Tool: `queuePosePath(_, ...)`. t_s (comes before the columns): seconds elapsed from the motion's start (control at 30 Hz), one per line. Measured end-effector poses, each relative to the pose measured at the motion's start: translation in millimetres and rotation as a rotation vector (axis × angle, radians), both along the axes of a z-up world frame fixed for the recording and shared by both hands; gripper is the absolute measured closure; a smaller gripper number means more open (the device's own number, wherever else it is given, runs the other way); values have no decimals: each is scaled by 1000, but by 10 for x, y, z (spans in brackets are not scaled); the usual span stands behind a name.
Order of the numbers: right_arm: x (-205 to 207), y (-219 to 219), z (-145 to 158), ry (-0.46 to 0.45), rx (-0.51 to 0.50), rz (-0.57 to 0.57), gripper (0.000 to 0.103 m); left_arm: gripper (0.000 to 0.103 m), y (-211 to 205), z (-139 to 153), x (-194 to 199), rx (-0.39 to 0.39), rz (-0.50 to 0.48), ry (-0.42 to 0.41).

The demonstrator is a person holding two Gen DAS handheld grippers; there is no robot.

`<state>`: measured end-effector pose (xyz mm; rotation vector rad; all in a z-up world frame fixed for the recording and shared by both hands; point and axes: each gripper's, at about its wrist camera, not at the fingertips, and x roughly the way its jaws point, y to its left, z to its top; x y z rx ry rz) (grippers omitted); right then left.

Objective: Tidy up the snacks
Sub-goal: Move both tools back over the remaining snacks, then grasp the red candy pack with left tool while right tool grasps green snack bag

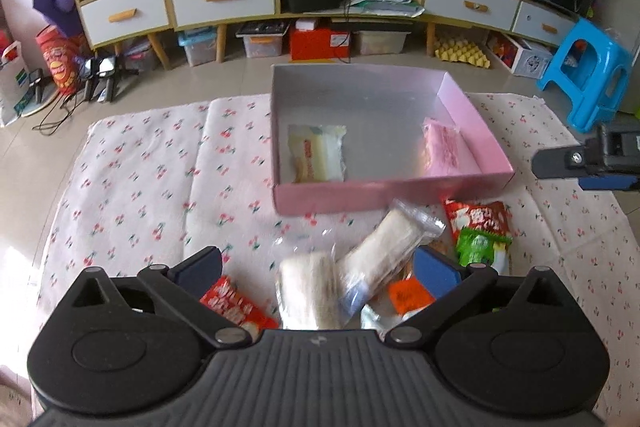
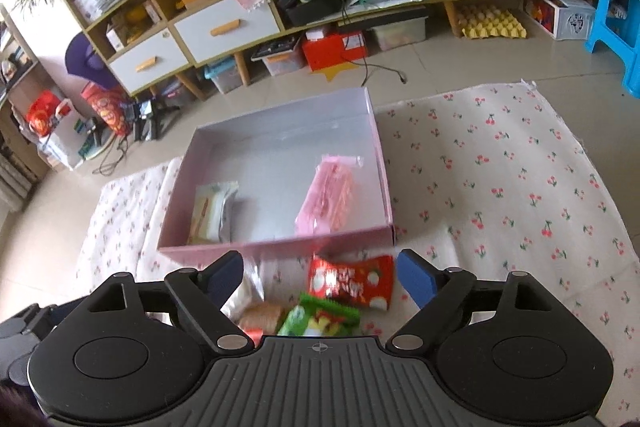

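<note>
On the cloth, snacks: a loose heap of packets lies just in front of the pink box (image 1: 384,193), on the cherry-print cloth (image 1: 132,187).
Heap contents: two long pale cakes in clear wrap (image 1: 376,259), a red packet (image 2: 352,281), a green packet (image 2: 320,319), another red one (image 1: 232,307) and a small orange one (image 1: 408,297); several overlap each other.
Already sorted: a pale yellow packet (image 1: 318,153) lies at the left of the box floor, a pink packet (image 2: 328,197) rests near the right wall.
Handling: I judge all packets light and soft, with thin slippery film; the cakes will crush if pressed hard.
Where to hold: across the narrow middle of one packet, or on a sealed end flap, taking a top one so the others are not dragged.
Left tongs (image 1: 320,269): spread wide, nothing between the pads, hanging above the pale cakes.
Right tongs (image 2: 320,277): also released and empty, above the red and green packets.
Edges: the near wall of the box stands between heap and floor of the box, so a packet must be lifted over it.
Open room: much bare box floor between the two sorted packets; wide free cloth to the right and left.
Risk: both tongs work close together over one heap and could collide.
</note>
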<state>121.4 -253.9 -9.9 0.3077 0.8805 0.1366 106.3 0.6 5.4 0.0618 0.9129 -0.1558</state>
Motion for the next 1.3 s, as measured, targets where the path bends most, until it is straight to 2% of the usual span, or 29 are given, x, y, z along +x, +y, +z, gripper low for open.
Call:
queuePosePath(0.37,-240,72,-169,43,-1,57,13,1,253,-74,-218,-55,39,5)
queuePosePath(0.5,-275,93,-261,60,-21,67,13,1,385,-122,-218,-54,60,27)
queuePosePath(0.63,-269,93,-382,116,-5,57,13,1,514,-159,-214,-36,84,39)
queuePosePath(0.73,-265,120,-434,130,-20,66,13,1,599,-202,-216,-24,111,78)
queuePosePath(0.87,-219,116,-507,164,-16,39,13,1,770,-274,-203,-92,154,136)
queuePosePath(1.0,-168,105,-600,211,30,2,13,8,896,-361,-163,-150,205,185)
queuePosePath(1.13,-145,152,-645,218,57,-30,13,16,1001,-436,-117,-249,275,240)
queuePosePath(1.3,-77,202,-717,243,84,-81,15,23,987,-456,-72,-264,352,233)
